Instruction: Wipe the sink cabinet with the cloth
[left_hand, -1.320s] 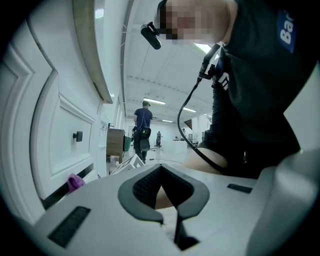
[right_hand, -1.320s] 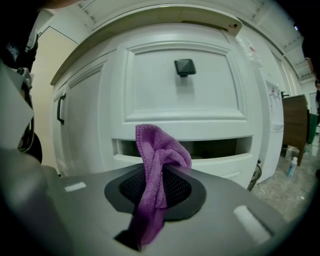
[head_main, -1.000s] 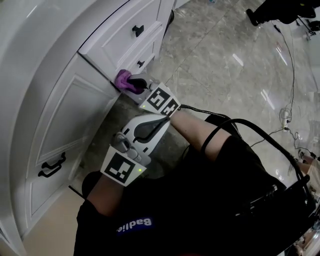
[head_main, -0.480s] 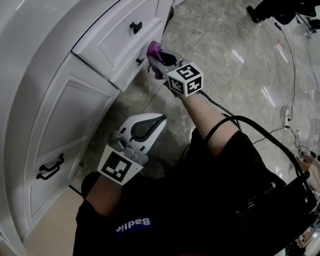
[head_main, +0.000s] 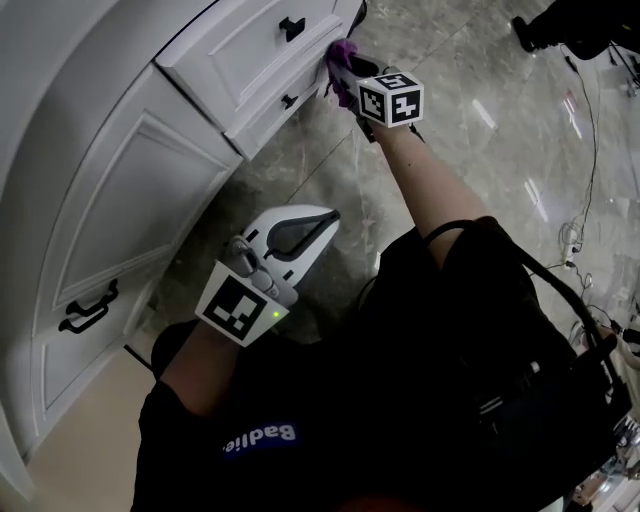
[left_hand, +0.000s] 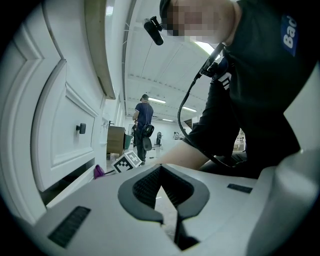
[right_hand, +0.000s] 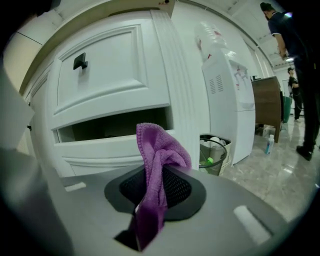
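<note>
Right gripper view has my right gripper (right_hand: 152, 186) clenched on the purple cloth (right_hand: 159, 150). The cloth is pinched between the dark pads, its lower end hangs down through the slot, and its folded top stands up past the jaw tips. Just beyond that top is the white sink cabinet (right_hand: 107, 85). The lower drawer (right_hand: 117, 142) stands slightly open with a dark gap above its front, and the upper drawer above it carries a black knob (right_hand: 80, 61). I cannot tell whether the cloth touches the drawer front. Right of the cabinet's fluted corner are a lined waste bin (right_hand: 215, 152) and a white water dispenser (right_hand: 227, 100).

From the head view, my right gripper (head_main: 345, 62) is stretched out to the far end of the drawers. The cloth (head_main: 340, 48) sits at that corner of the cabinet (head_main: 120, 150), beside the lower drawer's small knob (head_main: 289, 101).

My left gripper (left_hand: 161, 186) has its jaws closed together with nothing between them. In the head view it (head_main: 322, 218) hangs low over the grey stone floor (head_main: 470, 150), well apart from the cloth, near the cabinet door with the black handle (head_main: 85, 312).
</note>
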